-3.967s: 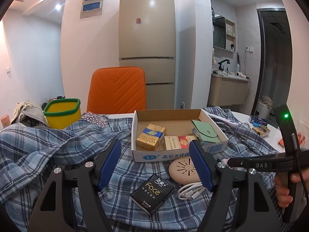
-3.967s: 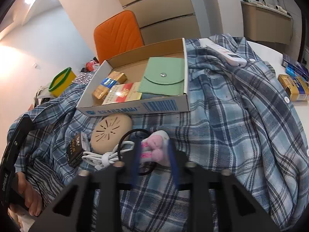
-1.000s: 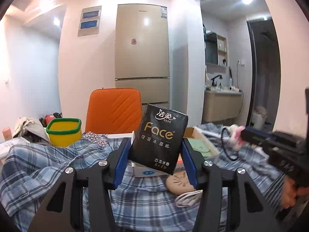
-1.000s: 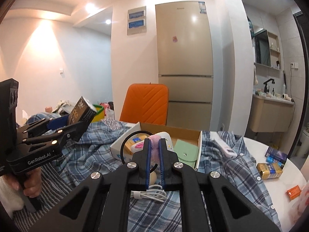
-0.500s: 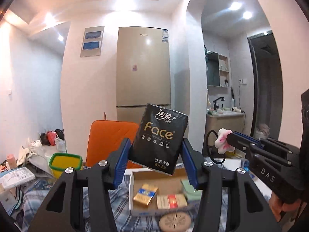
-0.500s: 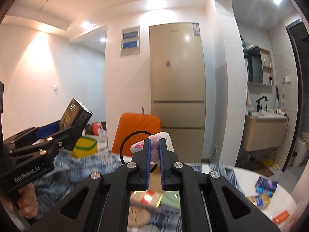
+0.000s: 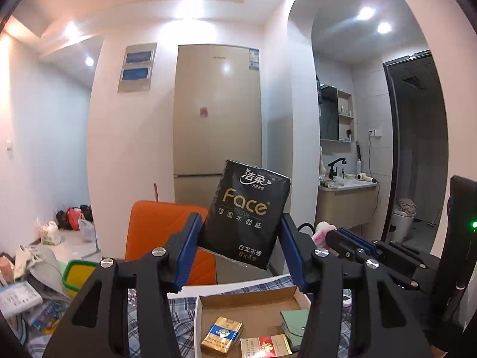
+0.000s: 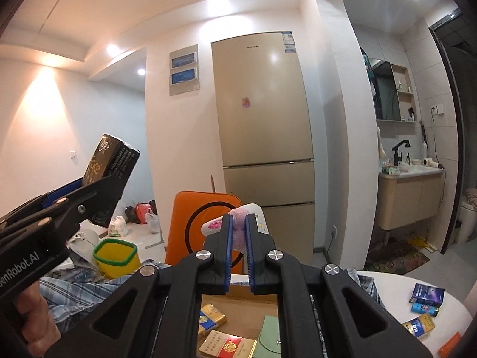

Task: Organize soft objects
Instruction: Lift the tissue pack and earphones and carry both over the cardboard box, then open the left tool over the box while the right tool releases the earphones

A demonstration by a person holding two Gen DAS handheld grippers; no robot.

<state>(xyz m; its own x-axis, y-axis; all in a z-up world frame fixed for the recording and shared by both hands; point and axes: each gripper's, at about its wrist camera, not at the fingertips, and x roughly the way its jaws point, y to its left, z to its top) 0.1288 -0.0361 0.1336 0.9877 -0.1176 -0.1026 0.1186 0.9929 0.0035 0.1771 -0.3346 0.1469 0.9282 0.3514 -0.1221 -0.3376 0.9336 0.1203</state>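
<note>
My left gripper (image 7: pixel 240 234) is shut on a black tissue pack (image 7: pixel 246 213) marked "Face", held upright in the air above the cardboard box (image 7: pixel 247 299). From the right wrist view the same tissue pack (image 8: pixel 111 161) shows at the left, in the left gripper (image 8: pixel 101 185). My right gripper (image 8: pixel 237 223) is shut on a pink and white plush hair tie (image 8: pixel 240 217) with a black elastic loop (image 8: pixel 190 229). That plush hair tie (image 7: pixel 320 231) also peeks out beside the right gripper (image 7: pixel 331 234) in the left wrist view. Both are raised well above the table.
The open box below holds cigarette packs (image 7: pixel 222 338) and a green pouch (image 7: pixel 295 325) on a plaid shirt (image 8: pixel 74 292). An orange chair (image 7: pixel 158 238) and a fridge (image 8: pixel 262 119) stand behind. A yellow bin (image 8: pixel 116 256) sits left; small boxes (image 8: pixel 424 301) lie on the white table at right.
Both grippers have risen with their loads, so the table and box have sunk to the bottom of both views. The grips are unchanged.
</note>
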